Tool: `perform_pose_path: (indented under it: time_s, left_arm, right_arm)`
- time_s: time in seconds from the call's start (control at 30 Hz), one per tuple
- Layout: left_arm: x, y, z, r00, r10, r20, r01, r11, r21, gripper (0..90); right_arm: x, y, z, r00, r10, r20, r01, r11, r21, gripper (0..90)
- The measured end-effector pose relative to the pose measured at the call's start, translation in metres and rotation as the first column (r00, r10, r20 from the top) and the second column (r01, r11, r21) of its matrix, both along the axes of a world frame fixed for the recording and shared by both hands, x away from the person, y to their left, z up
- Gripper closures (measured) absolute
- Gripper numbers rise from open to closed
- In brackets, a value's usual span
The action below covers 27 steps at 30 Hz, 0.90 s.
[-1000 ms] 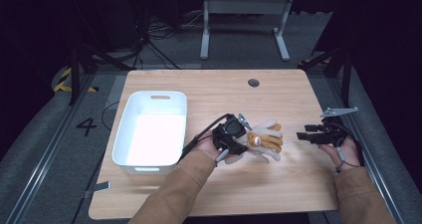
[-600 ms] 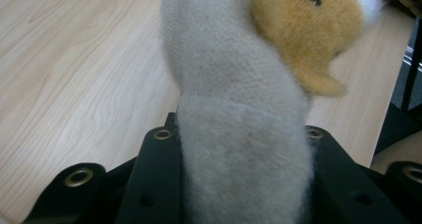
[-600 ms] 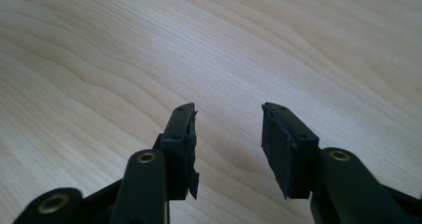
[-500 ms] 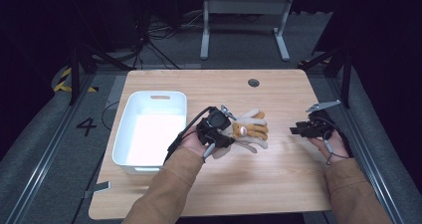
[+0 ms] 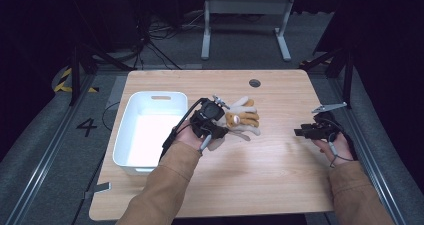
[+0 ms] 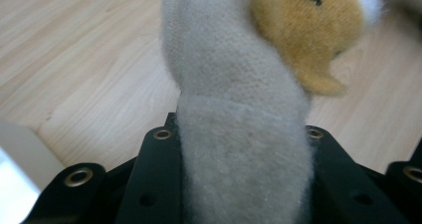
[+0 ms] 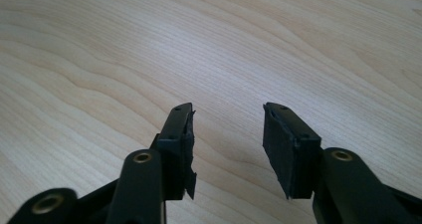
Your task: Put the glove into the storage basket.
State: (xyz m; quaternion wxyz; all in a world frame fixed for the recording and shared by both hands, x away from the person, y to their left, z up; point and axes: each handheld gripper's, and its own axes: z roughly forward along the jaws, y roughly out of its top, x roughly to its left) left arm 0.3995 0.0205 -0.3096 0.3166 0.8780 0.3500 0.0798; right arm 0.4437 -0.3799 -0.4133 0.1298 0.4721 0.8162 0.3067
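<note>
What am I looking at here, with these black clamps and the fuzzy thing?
There is no robot arm here: a person sits at a wooden table and holds a hand-worked clamp in each hand. One picture comes from a camera above, looking down on the table. The other two come from small cameras riding on the clamps, looking along their black jaws.

The left gripper has its jaws closed on a grey limb of a plush toy, a soft animal in grey and tan. A white bin stands on the table beside that hand. The right gripper holds nothing; its jaws stand apart over bare wood and have just been moving.
</note>
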Motion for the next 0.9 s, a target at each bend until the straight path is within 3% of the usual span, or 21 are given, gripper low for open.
perform_pose_path:
  time_s: [0.07, 0.13, 0.2, 0.33, 0.43, 0.47, 0.63, 0.67, 0.7, 0.73, 0.77, 0.9]
  left_arm:
    - [0.005, 0.003, 0.001, 0.9993, 0.037, -0.003, -0.037, 0.9993, -0.007, 69.3]
    - [0.008, 0.004, 0.001, 0.9981, 0.062, 0.004, -0.062, 0.998, -0.008, 69.2]
    - [0.009, 0.004, 0.002, 0.9971, 0.076, 0.005, -0.076, 0.997, -0.015, 69.2]
    - [0.015, 0.01, 0.007, 0.9876, 0.154, 0.029, -0.153, 0.9869, -0.051, 69.1]
    - [0.017, 0.012, 0.009, 0.983, 0.181, 0.032, -0.178, 0.9813, -0.073, 69.0]
    - [0.019, 0.017, 0.01, 0.9765, 0.213, 0.032, -0.209, 0.9738, -0.089, 69.0]
    - [0.025, 0.028, 0.013, 0.9615, 0.273, 0.036, -0.267, 0.9576, -0.108, 68.9]
    - [0.025, 0.028, 0.013, 0.9615, 0.273, 0.036, -0.267, 0.9576, -0.108, 68.9]
    - [0.027, 0.032, 0.013, 0.9526, 0.303, 0.03, -0.298, 0.9477, -0.115, 68.8]
    - [0.027, 0.032, 0.013, 0.9526, 0.303, 0.03, -0.298, 0.9477, -0.115, 68.6]
    - [0.027, 0.035, 0.014, 0.9387, 0.343, 0.033, -0.338, 0.9341, -0.116, 68.5]
    - [0.028, 0.045, 0.015, 0.9126, 0.407, 0.039, -0.397, 0.9051, -0.153, 68.5]
  right_arm:
    - [-0.001, 0.001, -0.002, 0.9999, 0.007, 0.013, -0.007, 1.0, 0.007, 56.7]
    - [-0.003, 0.003, -0.003, 0.9987, 0.034, 0.037, -0.033, 0.999, -0.018, 58.0]
    - [-0.005, 0.004, -0.003, 0.9986, 0.041, 0.033, -0.04, 0.999, -0.031, 59.5]
    - [-0.006, 0.001, -0.005, 0.9996, 0.023, 0.015, -0.023, 1.0, -0.003, 60.0]
    - [-0.007, 0.0, -0.005, 0.9997, 0.017, 0.015, -0.017, 1.0, -0.012, 60.1]
    - [-0.009, 0.0, -0.006, 0.9997, 0.019, 0.018, -0.019, 1.0, -0.006, 61.4]
    - [-0.01, -0.002, -0.008, 0.9998, 0.017, -0.006, -0.017, 1.0, 0.006, 64.0]
    - [-0.01, -0.002, -0.008, 0.9998, 0.017, -0.006, -0.017, 1.0, 0.006, 64.0]
    - [-0.01, -0.003, -0.009, 0.9998, 0.014, -0.011, -0.014, 1.0, 0.005, 64.3]
    - [-0.01, -0.003, -0.009, 0.9998, 0.014, -0.011, -0.014, 1.0, 0.005, 64.3]
    - [-0.011, -0.003, -0.009, 0.9999, 0.01, -0.013, -0.01, 1.0, 0.003, 64.3]
    - [-0.01, -0.004, -0.01, 0.9999, 0.01, -0.01, -0.01, 1.0, -0.001, 64.3]
